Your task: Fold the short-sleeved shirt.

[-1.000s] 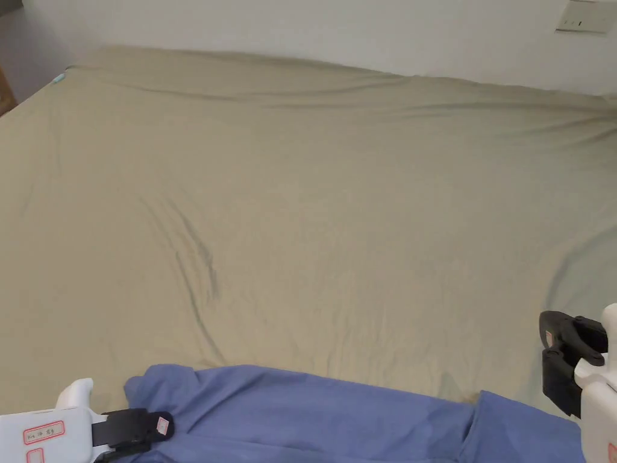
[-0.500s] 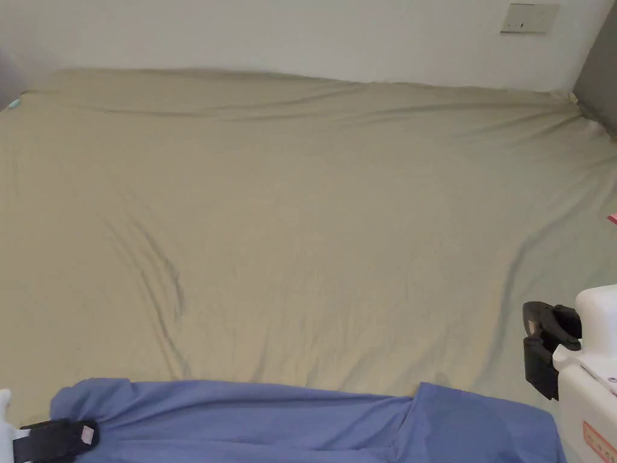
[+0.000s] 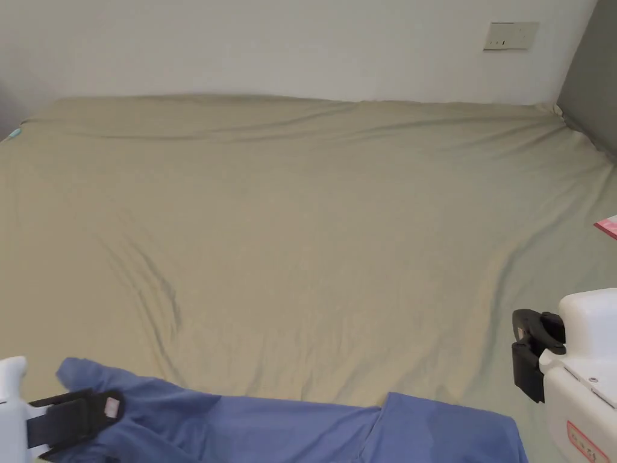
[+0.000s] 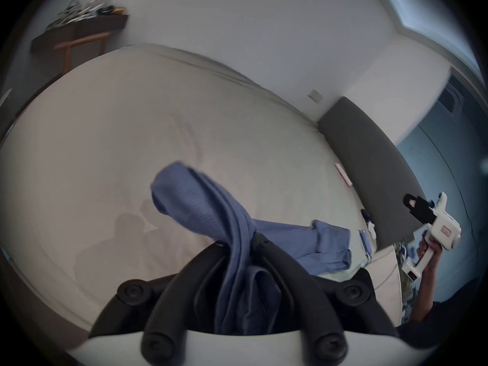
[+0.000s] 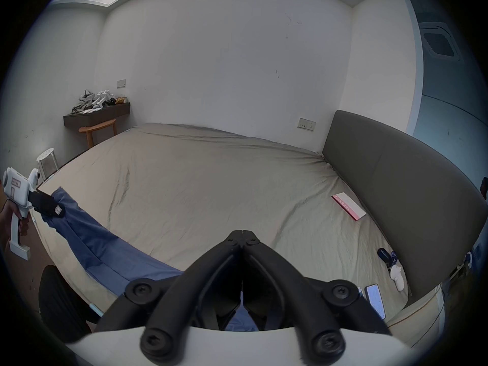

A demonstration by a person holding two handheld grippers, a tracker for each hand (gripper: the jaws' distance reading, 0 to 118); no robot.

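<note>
1. Along the near edge of the bed [image 3: 301,229], the blue short-sleeved shirt [image 3: 289,428] lies stretched across the beige sheet, one end lifted at your left side and the other resting flat toward your right.
2. Your left gripper [image 4: 239,242] is pinching a bunched fold of the shirt: in the left gripper view, cloth runs up between both jaws and spills over the tips. This hold keeps one end of the garment raised, so that the rest hangs and drags straight.
3. Your right gripper [image 5: 242,233] has its jaws pressed together with nothing between the tips. In the head view it hovers above the sheet just beyond the shirt's right end [image 3: 446,422], apart from the cloth.
4. Judge the current step as spreading, not folding: the shirt is bunched, and no clean fold line shows.
5. Before folding, you will probably need a second hold on the free end. Spread the right jaws first, then take an edge or corner, not a thick bunch.
6. Keep clear of the pink-and-white card [image 5: 348,206] and the small items [image 5: 388,261] near the grey headboard [image 5: 396,187]; they lie well apart from the shirt.
7. Risk: a pull on the bunched left hold may twist the cloth.
</note>
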